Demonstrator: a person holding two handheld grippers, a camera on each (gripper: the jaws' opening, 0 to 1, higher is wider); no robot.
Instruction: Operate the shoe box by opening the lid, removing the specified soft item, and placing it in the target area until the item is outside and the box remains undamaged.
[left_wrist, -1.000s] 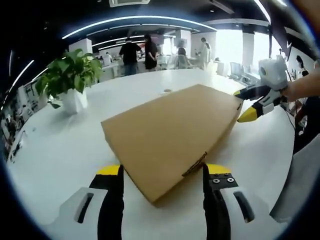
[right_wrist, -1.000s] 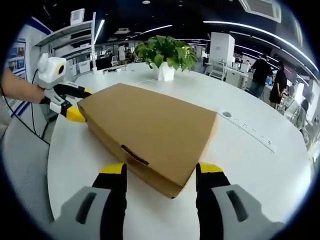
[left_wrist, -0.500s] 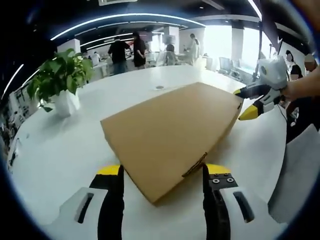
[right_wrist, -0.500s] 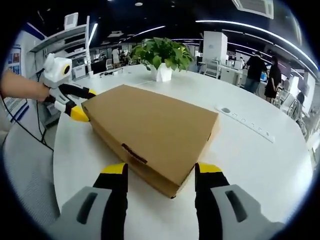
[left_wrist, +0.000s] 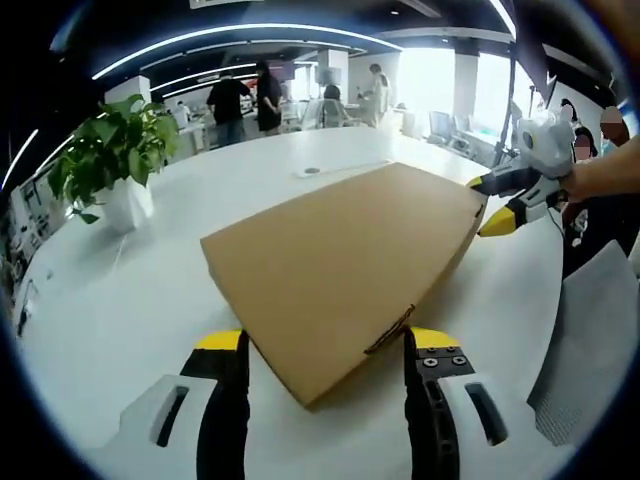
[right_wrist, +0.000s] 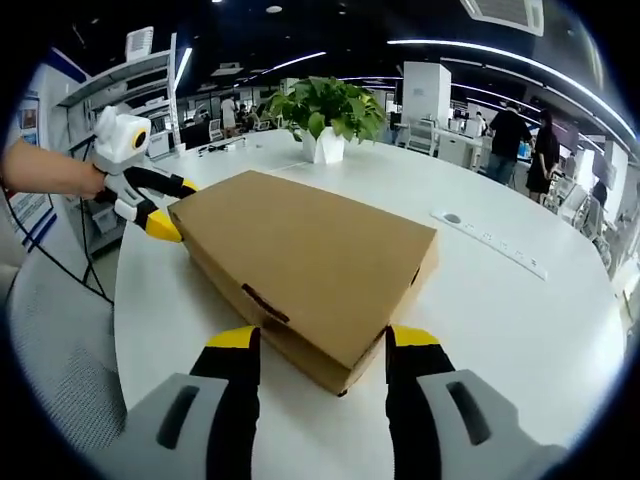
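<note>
Shoe box (left_wrist: 345, 265) lid not yet opened on table (left_wrist: 130, 290); left claw (left_wrist: 325, 345) & right claw (right_wrist: 318, 340) wide, each astride a corner, prob. not touching.

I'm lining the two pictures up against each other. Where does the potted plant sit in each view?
Left gripper view: the potted plant stands at far left on the white table.
Right gripper view: the plant is at top centre, beyond the box.
Shared landmark: the closed cardboard shoe box.

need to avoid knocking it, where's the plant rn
The plant stands on the white table, far left in the left gripper view, well clear of the box; top centre in the right gripper view.
</note>
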